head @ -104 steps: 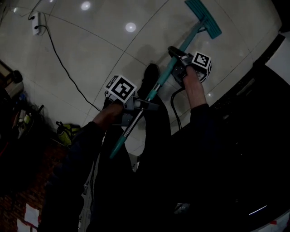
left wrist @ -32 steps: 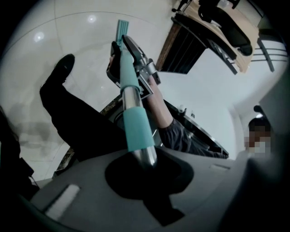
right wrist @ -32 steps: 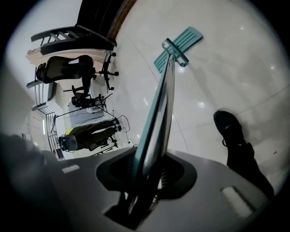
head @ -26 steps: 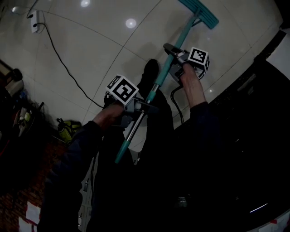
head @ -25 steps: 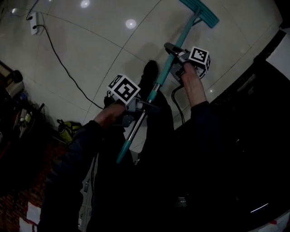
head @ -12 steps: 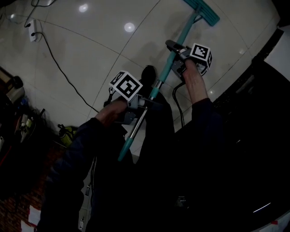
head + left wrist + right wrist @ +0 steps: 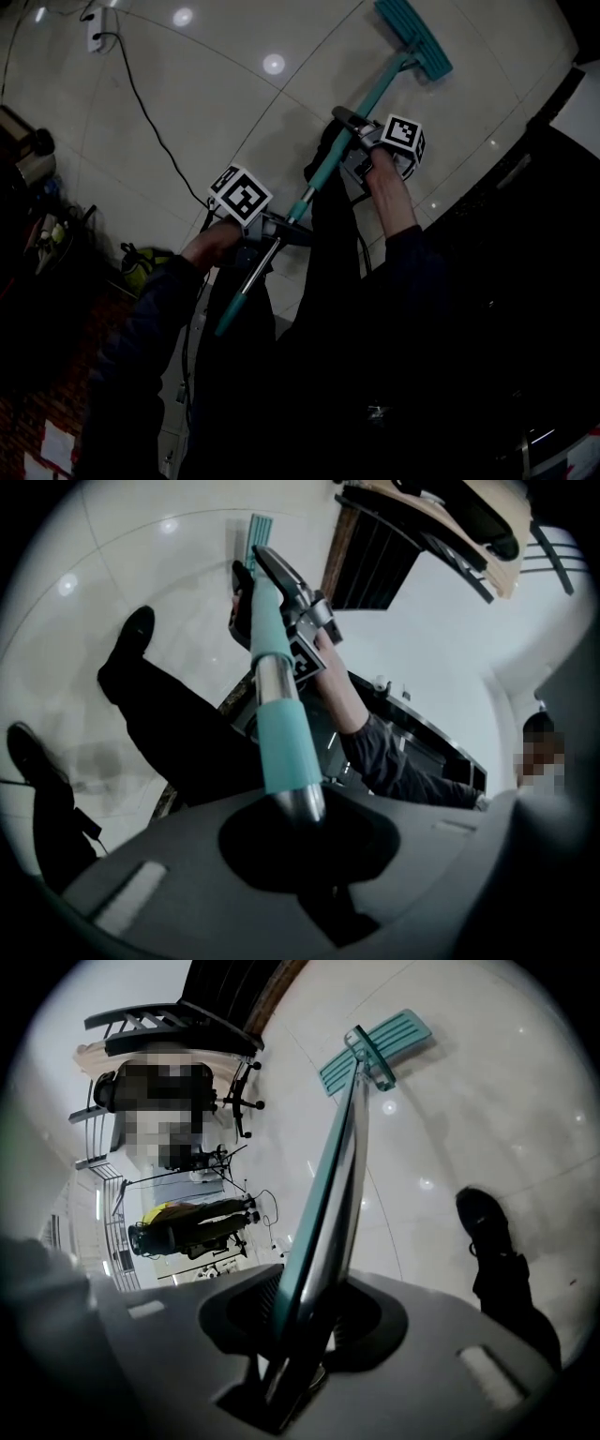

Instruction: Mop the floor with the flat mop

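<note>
A teal flat mop has its head (image 7: 413, 36) lying on the pale tiled floor at the top of the head view. Its handle (image 7: 319, 170) runs down and left to a teal end grip (image 7: 231, 309). My right gripper (image 7: 354, 141) is shut on the handle's upper-middle part. My left gripper (image 7: 272, 234) is shut on the metal section lower down. In the right gripper view the handle (image 7: 330, 1194) rises from the jaws to the mop head (image 7: 375, 1049). In the left gripper view the handle (image 7: 279, 733) runs up toward the right gripper (image 7: 281, 592).
A black cable (image 7: 150, 122) runs across the floor from a power strip (image 7: 96, 26) at top left. Clutter (image 7: 42, 225) lines the left edge. Dark furniture (image 7: 525, 234) stands at the right. The person's shoe (image 7: 483, 1222) and legs (image 7: 328, 281) are beside the handle. Office chairs (image 7: 202, 1101) stand far off.
The mop head has slid left on the floor and both grippers have shifted left and down with the handle. The person's foot has stepped forward.
</note>
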{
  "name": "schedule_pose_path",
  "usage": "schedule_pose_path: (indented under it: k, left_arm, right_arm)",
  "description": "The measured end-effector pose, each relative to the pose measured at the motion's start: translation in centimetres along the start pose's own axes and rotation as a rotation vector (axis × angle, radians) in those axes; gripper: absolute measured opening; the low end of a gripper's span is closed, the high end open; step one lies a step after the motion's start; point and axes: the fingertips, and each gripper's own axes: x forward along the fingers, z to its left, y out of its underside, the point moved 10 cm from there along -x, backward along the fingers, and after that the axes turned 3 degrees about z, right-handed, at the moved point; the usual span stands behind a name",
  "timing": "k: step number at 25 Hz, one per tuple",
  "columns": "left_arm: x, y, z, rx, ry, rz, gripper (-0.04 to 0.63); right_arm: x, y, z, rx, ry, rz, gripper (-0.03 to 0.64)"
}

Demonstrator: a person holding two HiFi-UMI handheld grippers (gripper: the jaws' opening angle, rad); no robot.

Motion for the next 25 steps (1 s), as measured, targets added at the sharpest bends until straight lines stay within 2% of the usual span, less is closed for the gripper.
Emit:
schedule_pose_path:
  k: [7, 14, 19, 25]
  left_arm:
    - [-3.1, 13.3, 5.4, -0.042, -0.003, 0.023, 0.043]
    - [-5.1, 22.9, 10.8, -0.086, 0.009, 0.03, 0.046]
    - [-5.9, 25.4, 13.1, -0.12, 0.016, 0.011, 0.046]
    - [-5.5, 24.1, 12.9, -0.122, 0.038, 0.016, 0.043]
  right_arm:
    - [3.5, 14.6, -4.1, 0.05, 0.009, 0.024, 0.138]
    - [7.1, 25.4, -8.5, 0.102, 0.014, 0.042, 0.137]
    - [8.9, 28.4, -10.7, 0.123, 0.019, 0.072, 0.137]
    - [8.9, 26.9, -10.4, 0.115, 0.014, 0.086, 0.137]
